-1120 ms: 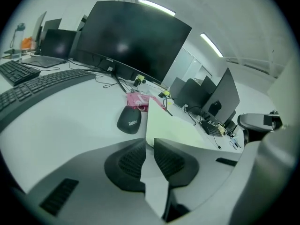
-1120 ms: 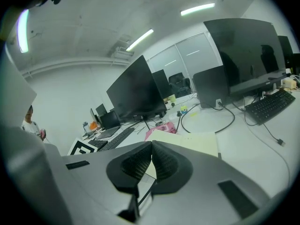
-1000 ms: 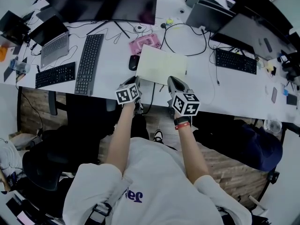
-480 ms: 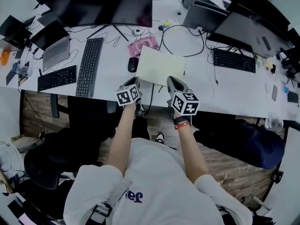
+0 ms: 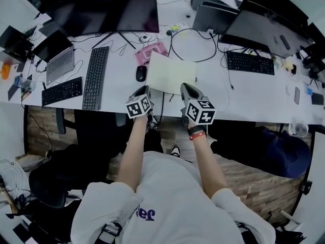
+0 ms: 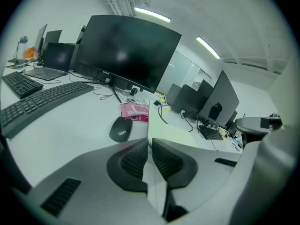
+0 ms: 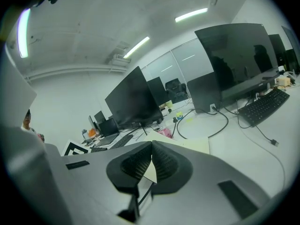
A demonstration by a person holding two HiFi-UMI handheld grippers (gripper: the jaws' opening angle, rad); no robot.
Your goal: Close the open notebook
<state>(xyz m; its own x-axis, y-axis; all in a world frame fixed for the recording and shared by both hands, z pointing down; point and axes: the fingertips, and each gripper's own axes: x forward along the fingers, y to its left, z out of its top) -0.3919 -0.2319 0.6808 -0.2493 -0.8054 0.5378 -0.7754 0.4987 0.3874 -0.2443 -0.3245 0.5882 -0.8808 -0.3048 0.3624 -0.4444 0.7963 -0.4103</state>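
Observation:
The notebook [image 5: 171, 73] lies flat on the white desk [image 5: 117, 75] and shows one plain cream face. I cannot tell whether that face is a page or the cover. My left gripper [image 5: 145, 91] hovers at its near left corner, and my right gripper [image 5: 186, 89] hovers at its near right corner. In the left gripper view the left gripper [image 6: 150, 146] has just been closing, with only a hairline slit between the pads and nothing gripped. The cream notebook [image 6: 180, 136] lies just beyond it. In the right gripper view the right gripper [image 7: 151, 150] is shut on nothing, with the notebook [image 7: 187, 144] beyond.
A black mouse [image 5: 140, 73] lies just left of the notebook and a pink pouch [image 5: 151, 51] behind it. Keyboards [image 5: 95, 77], a laptop [image 5: 60, 60], monitors [image 5: 109, 9] and looping cables [image 5: 190, 39] crowd the desk. A chair [image 5: 56, 172] stands at the person's left.
The desk has slid slightly up and left in the head view. Both grippers keep their places at the notebook's near corners. The notebook lies as before.

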